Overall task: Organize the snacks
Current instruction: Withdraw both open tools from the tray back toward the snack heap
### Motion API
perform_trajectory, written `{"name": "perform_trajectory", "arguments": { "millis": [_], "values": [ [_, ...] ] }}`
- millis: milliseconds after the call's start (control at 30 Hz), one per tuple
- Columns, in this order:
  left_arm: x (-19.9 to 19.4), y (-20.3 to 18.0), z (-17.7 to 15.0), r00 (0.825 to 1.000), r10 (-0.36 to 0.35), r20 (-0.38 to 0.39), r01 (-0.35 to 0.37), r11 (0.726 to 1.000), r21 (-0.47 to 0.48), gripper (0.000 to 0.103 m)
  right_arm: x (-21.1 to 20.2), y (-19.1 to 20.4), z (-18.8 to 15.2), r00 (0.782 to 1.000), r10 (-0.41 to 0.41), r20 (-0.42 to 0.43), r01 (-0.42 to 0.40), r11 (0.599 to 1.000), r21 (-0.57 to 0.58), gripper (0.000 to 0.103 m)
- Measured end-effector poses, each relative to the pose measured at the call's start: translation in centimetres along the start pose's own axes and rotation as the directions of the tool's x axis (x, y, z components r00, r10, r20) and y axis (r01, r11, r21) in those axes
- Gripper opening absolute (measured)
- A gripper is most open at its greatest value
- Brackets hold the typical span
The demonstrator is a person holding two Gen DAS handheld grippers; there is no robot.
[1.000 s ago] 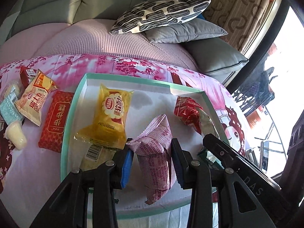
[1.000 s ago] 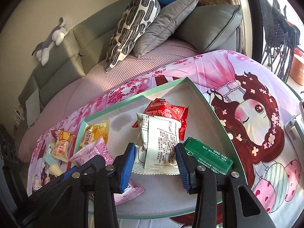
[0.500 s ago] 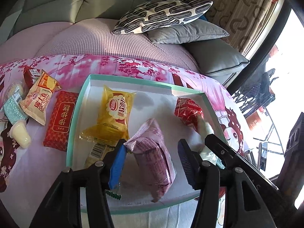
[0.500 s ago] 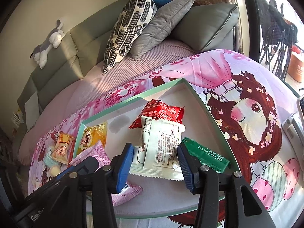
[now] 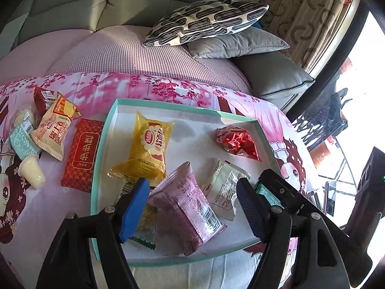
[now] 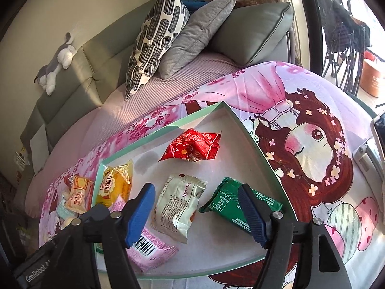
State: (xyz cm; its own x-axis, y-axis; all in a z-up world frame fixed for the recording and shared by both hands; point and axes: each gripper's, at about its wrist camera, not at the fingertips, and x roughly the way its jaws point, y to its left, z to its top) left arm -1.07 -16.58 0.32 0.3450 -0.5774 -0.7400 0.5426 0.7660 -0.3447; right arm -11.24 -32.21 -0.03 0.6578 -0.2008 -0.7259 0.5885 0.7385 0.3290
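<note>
Two grippers stand wide, jaws just opened, gripping nothing: the left gripper (image 5: 192, 207) at lower centre over the pink packet (image 5: 190, 207), the right gripper (image 6: 196, 210) over the white packet (image 6: 176, 204). Both packets lie loose in the tray (image 5: 103, 144), mid-frame.

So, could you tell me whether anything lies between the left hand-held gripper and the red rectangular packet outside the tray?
Yes: the teal rim of the white tray runs between the left hand-held gripper and the red rectangular packet, and a yellow bread packet lies alongside.
</note>
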Motion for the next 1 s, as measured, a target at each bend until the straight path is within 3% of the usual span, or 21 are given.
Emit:
{"name": "perform_trajectory", "arguments": {
  "millis": [233, 467, 767, 833, 1000],
  "values": [
    [-0.9, 0.1, 0.3, 0.999, 0.035, 0.017, -0.035, 0.999, 0.016, 0.076, -0.2, 0.0, 0.0, 1.000, 0.003, 0.005, -0.003, 1.000, 0.002, 0.075],
    [-2.3, 2.3, 0.9, 0.993, 0.103, 0.051, -0.101, 0.994, -0.040, 0.076, 0.1, 0.4, -0.2, 1.000, 0.004, -0.008, -0.004, 1.000, -0.014, 0.075],
    [-3.5, 6.6, 1.4, 0.945, 0.313, 0.101, -0.296, 0.943, -0.152, 0.078, 0.6, 2.6, -0.7, 0.999, 0.027, -0.026, -0.029, 0.997, -0.075, 0.075],
    [-3.4, 7.3, 1.4, 0.937, 0.335, 0.095, -0.318, 0.934, -0.165, 0.082, 0.7, 3.2, -0.9, 0.999, 0.032, -0.030, -0.035, 0.995, -0.094, 0.075],
    [-3.2, 7.8, 1.3, 0.932, 0.352, 0.086, -0.333, 0.926, -0.180, 0.083, 0.9, 4.2, -1.2, 0.999, 0.031, -0.036, -0.035, 0.991, -0.128, 0.075]
  ]
}}
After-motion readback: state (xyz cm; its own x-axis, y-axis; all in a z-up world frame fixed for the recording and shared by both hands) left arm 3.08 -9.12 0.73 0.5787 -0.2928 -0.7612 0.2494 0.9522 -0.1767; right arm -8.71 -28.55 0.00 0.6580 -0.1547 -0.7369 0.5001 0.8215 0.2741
